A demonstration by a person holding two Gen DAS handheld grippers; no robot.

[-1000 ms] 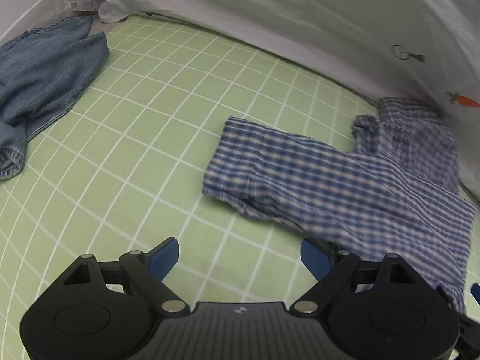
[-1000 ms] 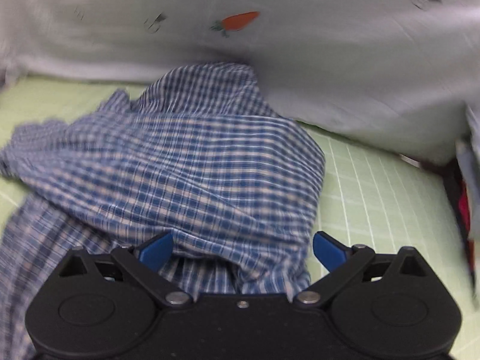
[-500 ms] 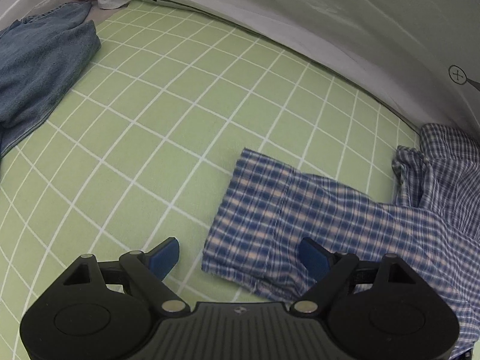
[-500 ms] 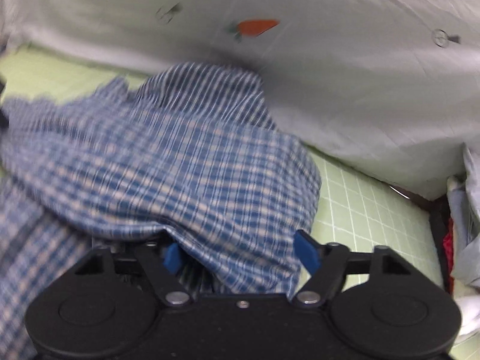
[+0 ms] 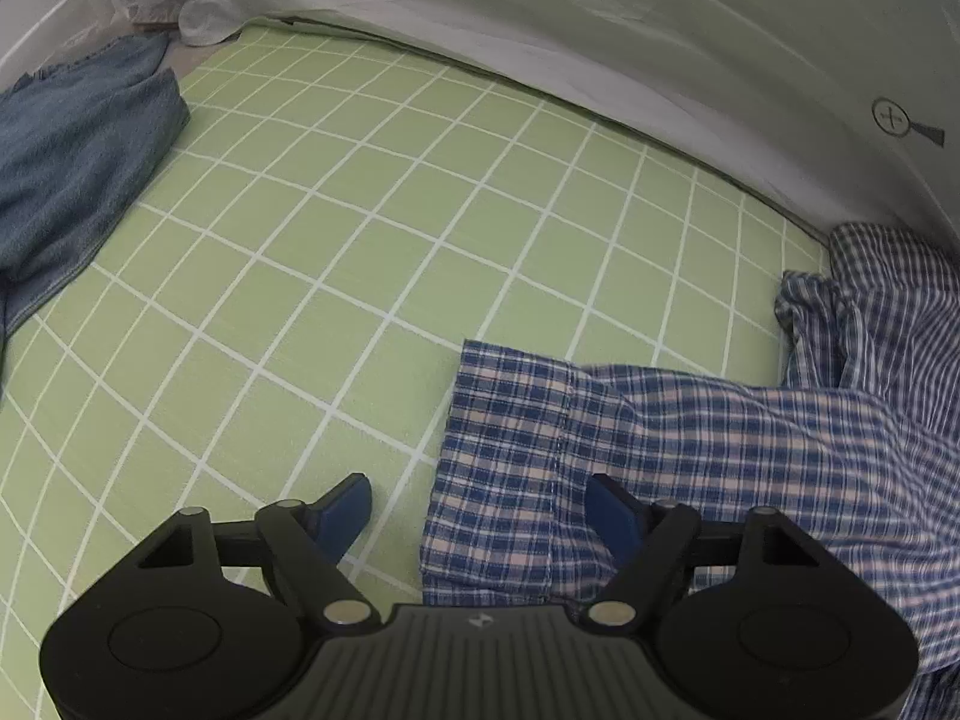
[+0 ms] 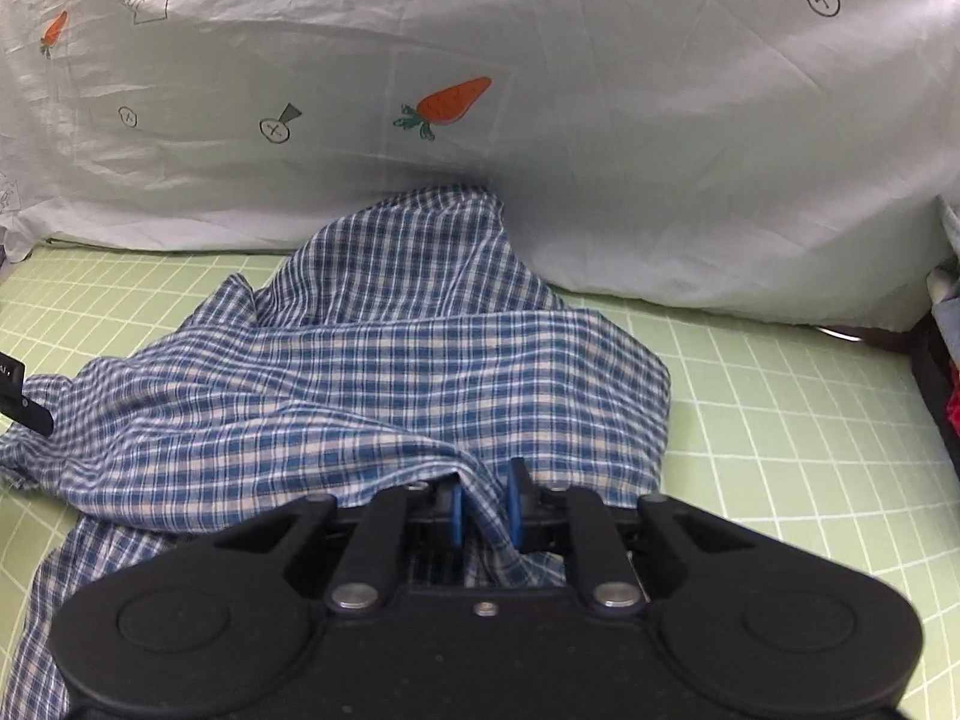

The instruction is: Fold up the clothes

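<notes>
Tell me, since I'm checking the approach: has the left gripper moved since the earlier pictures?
Yes. The left gripper has moved toward the plaid shirt cuff; the green mat's grid looms larger.

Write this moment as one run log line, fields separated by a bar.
task: fold clothes | right gripper: just closed, shut on plaid shirt | left gripper: open, closing, sleeve cuff edge between fingers | denim garment: untouched

shirt [image 5: 690, 450] on mat [image 5: 360, 240] | towel [image 5: 72, 168] far left | sheet [image 5: 600, 30] behind

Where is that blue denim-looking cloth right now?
In the left wrist view the blue cloth lies bunched at the far left edge of the green grid mat, well apart from the checked shirt.
</notes>
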